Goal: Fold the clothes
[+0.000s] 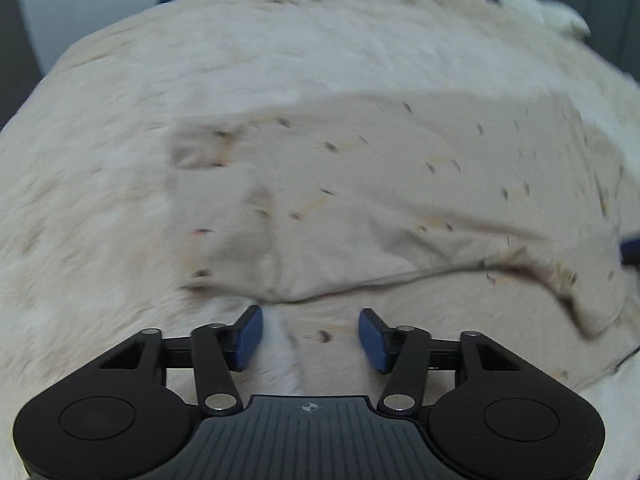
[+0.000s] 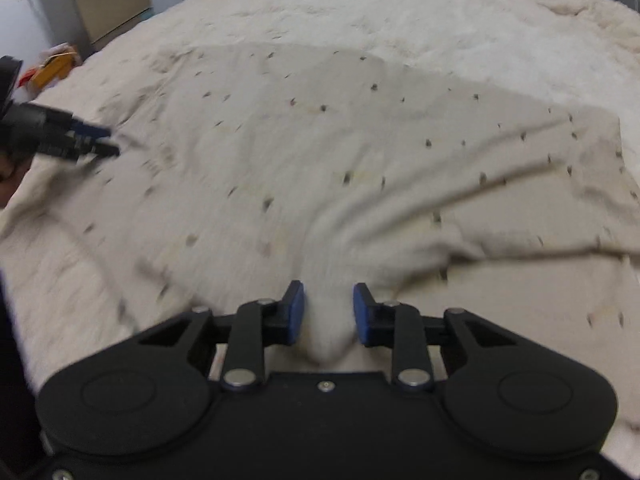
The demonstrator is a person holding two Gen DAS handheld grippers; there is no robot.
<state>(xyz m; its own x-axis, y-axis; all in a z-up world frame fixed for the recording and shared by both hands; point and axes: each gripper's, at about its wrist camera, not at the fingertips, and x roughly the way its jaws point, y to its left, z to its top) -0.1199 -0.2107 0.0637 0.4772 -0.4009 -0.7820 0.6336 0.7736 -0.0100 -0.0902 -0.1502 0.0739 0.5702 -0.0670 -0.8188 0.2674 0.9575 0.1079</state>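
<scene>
A beige garment [image 1: 360, 200] with small dark prints lies spread on a fluffy cream blanket [image 1: 200, 60]. My left gripper [image 1: 312, 338] stands open low over the garment's near edge, with nothing pinched between its blue pads. A blue bit of the right gripper shows at that view's right edge. In the right wrist view the garment [image 2: 340, 140] fans out ahead, its creases running toward my right gripper [image 2: 329, 313], which is shut on a bunched ridge of the cloth. The left gripper [image 2: 96, 142] is at the far left over the garment's other side.
The blanket [image 2: 460, 12] covers a bed that fills both views. A wooden drawer unit [image 2: 108, 0] stands beyond the bed's far left corner, with an orange-yellow object [image 2: 52, 66] on the floor near it. A white fluffy item [image 1: 552, 8] lies at the far right.
</scene>
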